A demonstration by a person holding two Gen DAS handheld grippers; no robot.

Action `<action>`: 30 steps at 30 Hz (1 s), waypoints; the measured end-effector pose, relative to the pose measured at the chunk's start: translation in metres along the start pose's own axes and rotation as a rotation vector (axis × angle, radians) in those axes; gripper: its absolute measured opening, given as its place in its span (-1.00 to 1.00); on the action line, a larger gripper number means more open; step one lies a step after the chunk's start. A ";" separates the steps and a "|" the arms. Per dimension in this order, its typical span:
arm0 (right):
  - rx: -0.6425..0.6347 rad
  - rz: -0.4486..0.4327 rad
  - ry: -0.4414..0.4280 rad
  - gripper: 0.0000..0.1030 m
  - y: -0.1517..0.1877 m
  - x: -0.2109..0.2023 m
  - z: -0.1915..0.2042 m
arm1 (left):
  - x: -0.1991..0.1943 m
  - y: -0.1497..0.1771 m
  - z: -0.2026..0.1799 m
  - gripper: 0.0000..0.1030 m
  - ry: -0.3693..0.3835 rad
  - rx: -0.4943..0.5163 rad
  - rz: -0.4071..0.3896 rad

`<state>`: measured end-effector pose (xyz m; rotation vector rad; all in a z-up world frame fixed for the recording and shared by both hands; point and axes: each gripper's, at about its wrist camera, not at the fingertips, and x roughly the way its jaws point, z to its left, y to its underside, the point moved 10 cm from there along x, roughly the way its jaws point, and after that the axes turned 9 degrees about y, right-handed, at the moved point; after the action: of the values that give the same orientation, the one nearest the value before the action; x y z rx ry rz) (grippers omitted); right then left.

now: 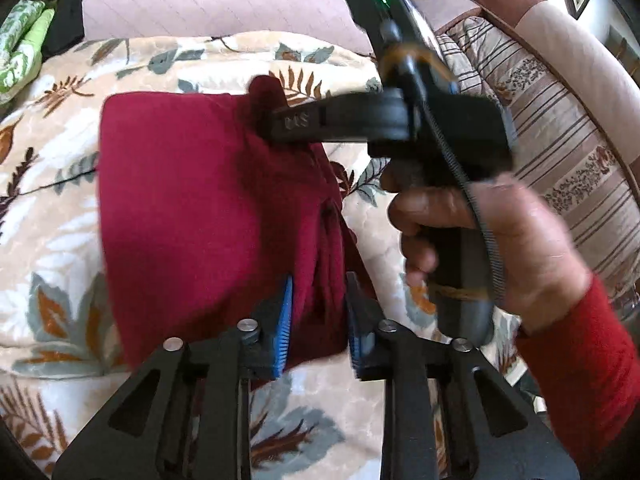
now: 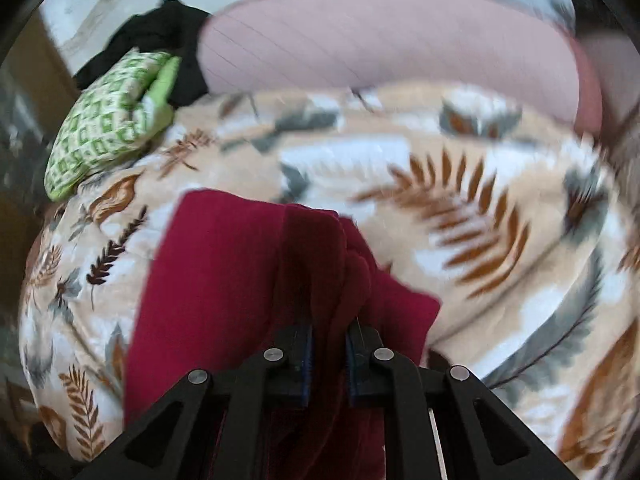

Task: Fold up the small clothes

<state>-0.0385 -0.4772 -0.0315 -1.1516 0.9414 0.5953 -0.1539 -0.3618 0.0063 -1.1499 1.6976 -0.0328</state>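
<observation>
On the leaf-print blanket (image 1: pixel 60 208), the left gripper (image 1: pixel 318 316) pinches the near edge of the dark red garment (image 1: pixel 192 200); the right gripper (image 2: pixel 329 354), gripped by the right hand (image 1: pixel 492 248), clamps its far corner. Beyond lie a pink cushion (image 2: pixel 360 40) and green patterned cloth (image 2: pixel 108 116).

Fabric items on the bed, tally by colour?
Dark red: 1, the garment held by the left gripper and the right gripper
Green patterned: 1, the cloth bundle
Black: 1, the clothing
Leaf-print: 1, the blanket
Total: 4
</observation>
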 end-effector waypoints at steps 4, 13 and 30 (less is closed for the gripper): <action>0.069 -0.063 0.031 -0.16 0.001 -0.029 -0.025 | -0.040 -0.002 0.012 -0.16 -0.024 -0.005 -0.071; -0.101 -0.151 -0.126 -0.37 0.052 -0.105 0.041 | -0.049 0.007 0.075 -0.15 -0.212 -0.078 -0.119; -0.081 -0.185 -0.010 -0.65 0.047 -0.094 0.019 | -0.034 0.000 0.085 -0.15 -0.293 -0.101 -0.130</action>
<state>-0.1174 -0.4379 0.0281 -1.2909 0.7977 0.4920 -0.0896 -0.2974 -0.0081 -1.2717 1.3781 0.1357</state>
